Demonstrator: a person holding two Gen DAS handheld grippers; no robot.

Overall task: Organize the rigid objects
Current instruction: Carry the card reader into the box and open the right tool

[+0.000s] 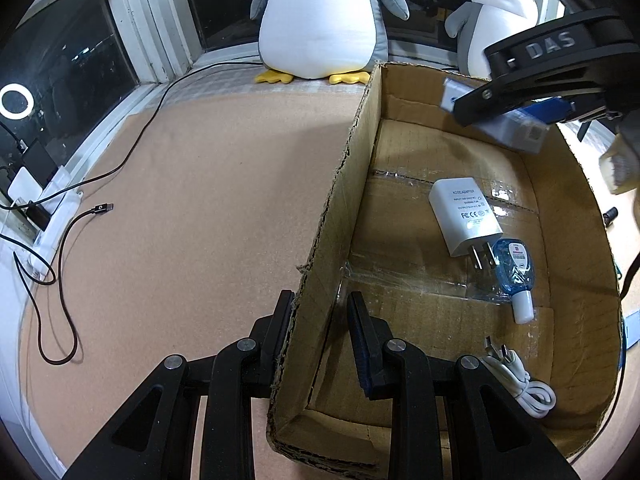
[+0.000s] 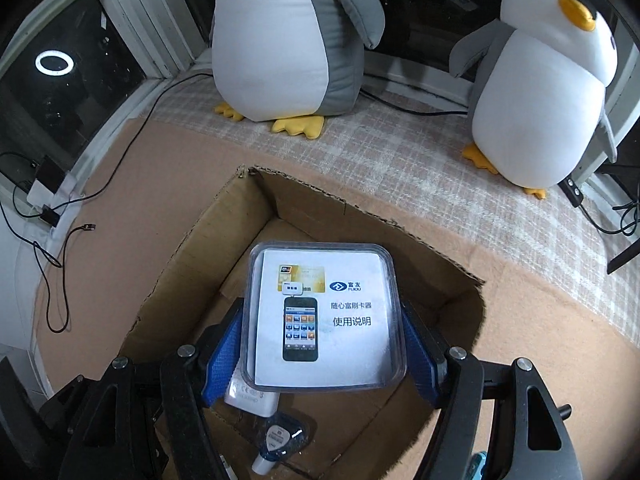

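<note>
A clear plastic case (image 2: 323, 316) is held, pinched at both sides, by the right claw (image 2: 324, 344) above the cardboard box (image 1: 340, 216), whose left wall is straddled by the half-open left claw (image 1: 320, 320). Lowering and release inside, clear of the charger (image 1: 464, 216), are judged next.

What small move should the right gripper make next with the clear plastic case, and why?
Probably lower it and open. The right gripper holds the clear plastic case above the open brown cardboard box, whose wall sits between the left gripper's fingers; the white power adapter already lies inside.
</note>
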